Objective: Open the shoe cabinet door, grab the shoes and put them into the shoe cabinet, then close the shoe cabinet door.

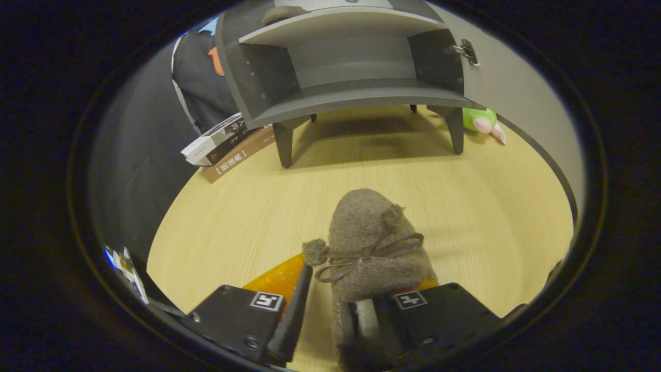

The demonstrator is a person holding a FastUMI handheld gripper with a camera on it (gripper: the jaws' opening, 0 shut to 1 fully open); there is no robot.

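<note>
A fuzzy brown slipper [369,243] with a bow lies on the wooden table top, toe pointing toward the cabinet. My gripper [330,310] is open around the slipper's near left wall. One finger [367,323] sits inside the slipper's opening; the other finger [295,305] stands just outside, with a strip of table showing between it and the slipper. Beyond the fingers stands the grey shoe cabinet [356,95] on short legs, its door [511,98] swung open to the right. Its lower shelf is bare. A second brown slipper [281,14] rests on the upper shelf.
A stack of books [227,144] leans by the cabinet's left leg. A green plush toy [483,121] lies by the right leg, under the open door. Bare wooden table [232,222] stretches between the slipper and the cabinet.
</note>
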